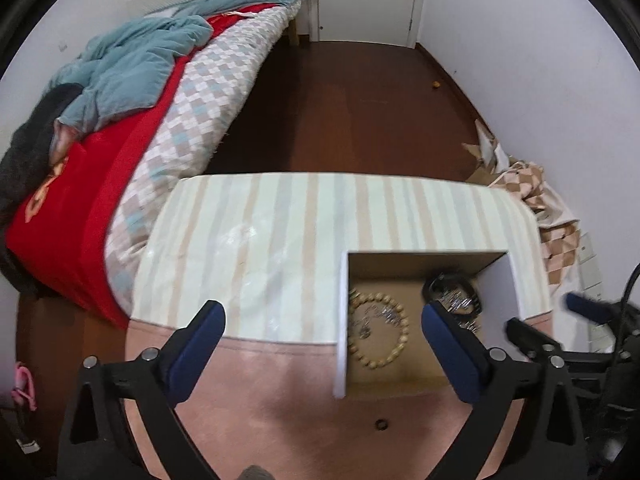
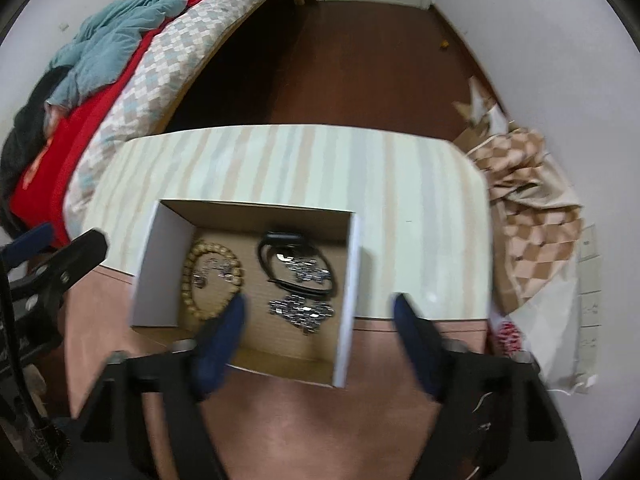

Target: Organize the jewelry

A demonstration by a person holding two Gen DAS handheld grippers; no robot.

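An open cardboard box with white outer walls sits on the striped table. Inside lie a wooden bead bracelet, a black band watch and silver chain pieces. My right gripper is open and empty, just above the box's near part. In the left wrist view the box is at the right with the bead bracelet and black band inside. My left gripper is open and empty, its right finger over the box. A small dark ring lies on the pink table part.
A bed with red and checked covers stands to the left. Checked cloth and bags are piled to the right against the wall. Dark wood floor lies beyond the table.
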